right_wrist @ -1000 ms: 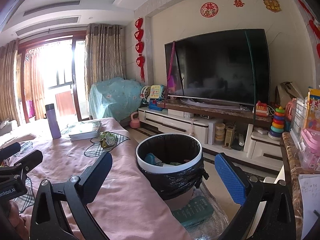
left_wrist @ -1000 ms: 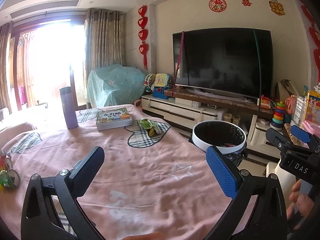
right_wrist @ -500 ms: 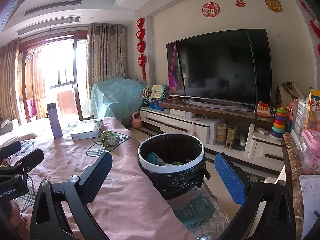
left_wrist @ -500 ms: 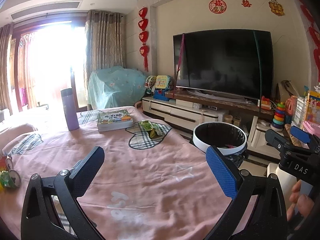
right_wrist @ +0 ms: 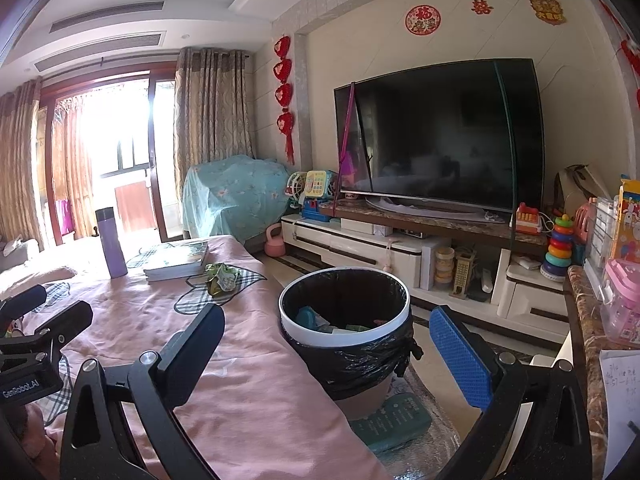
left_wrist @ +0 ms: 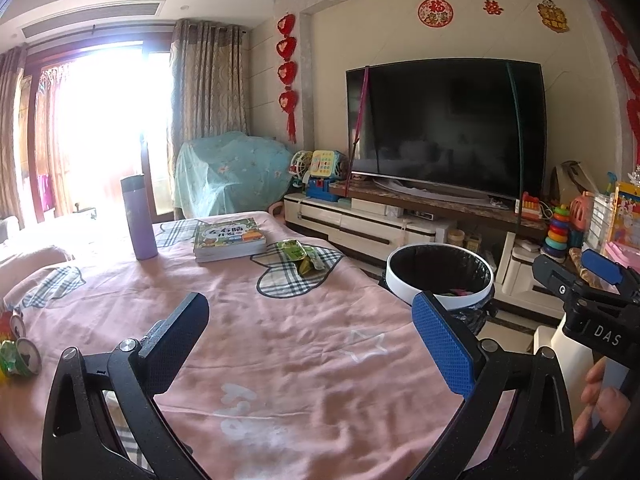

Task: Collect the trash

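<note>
Spanning the foreground, a pink-clothed counter point(left_wrist: 304, 344) stands beside the black-lined trash bin point(right_wrist: 344, 320). Left gripper point(left_wrist: 308, 340) and right gripper point(right_wrist: 326, 350): jaws wide, empty. Green wrapper point(left_wrist: 302, 258) lies on the checked heart patch; probably light and crinkly, best pinched at a raised fold.

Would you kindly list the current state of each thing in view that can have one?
Left gripper: open, empty.
Right gripper: open, empty.
Bin: uncovered, black liner, partly filled.
Wrapper: crumpled, lying on the cloth, not yet collected.
Book: closed, flat.
Flask: upright, capped.
TV: off.
</note>
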The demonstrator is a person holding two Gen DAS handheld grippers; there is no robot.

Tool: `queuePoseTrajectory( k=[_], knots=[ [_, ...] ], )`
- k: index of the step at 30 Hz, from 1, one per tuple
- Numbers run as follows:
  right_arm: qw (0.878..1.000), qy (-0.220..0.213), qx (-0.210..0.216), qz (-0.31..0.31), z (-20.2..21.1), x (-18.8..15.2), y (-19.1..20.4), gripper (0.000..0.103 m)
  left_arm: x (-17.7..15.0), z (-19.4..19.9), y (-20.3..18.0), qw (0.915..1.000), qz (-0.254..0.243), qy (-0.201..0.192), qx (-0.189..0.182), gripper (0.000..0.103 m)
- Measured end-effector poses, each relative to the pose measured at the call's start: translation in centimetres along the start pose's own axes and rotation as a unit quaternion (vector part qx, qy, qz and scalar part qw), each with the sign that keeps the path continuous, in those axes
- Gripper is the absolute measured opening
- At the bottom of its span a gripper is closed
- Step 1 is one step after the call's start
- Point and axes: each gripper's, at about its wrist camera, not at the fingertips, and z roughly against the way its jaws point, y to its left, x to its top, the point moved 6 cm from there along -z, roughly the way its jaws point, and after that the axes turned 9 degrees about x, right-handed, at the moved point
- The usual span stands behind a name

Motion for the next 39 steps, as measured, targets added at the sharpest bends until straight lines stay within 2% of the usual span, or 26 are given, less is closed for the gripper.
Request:
queuePoseTrajectory(
  k=[39],
  knots=[
    [1.000, -0.001, 0.026, -0.007, -0.3, 0.7, 1.1, 0.103, -0.5, -0.7, 0.3, 0.9999, 0.001, 0.010, 0.000, 0.103]
  ],
)
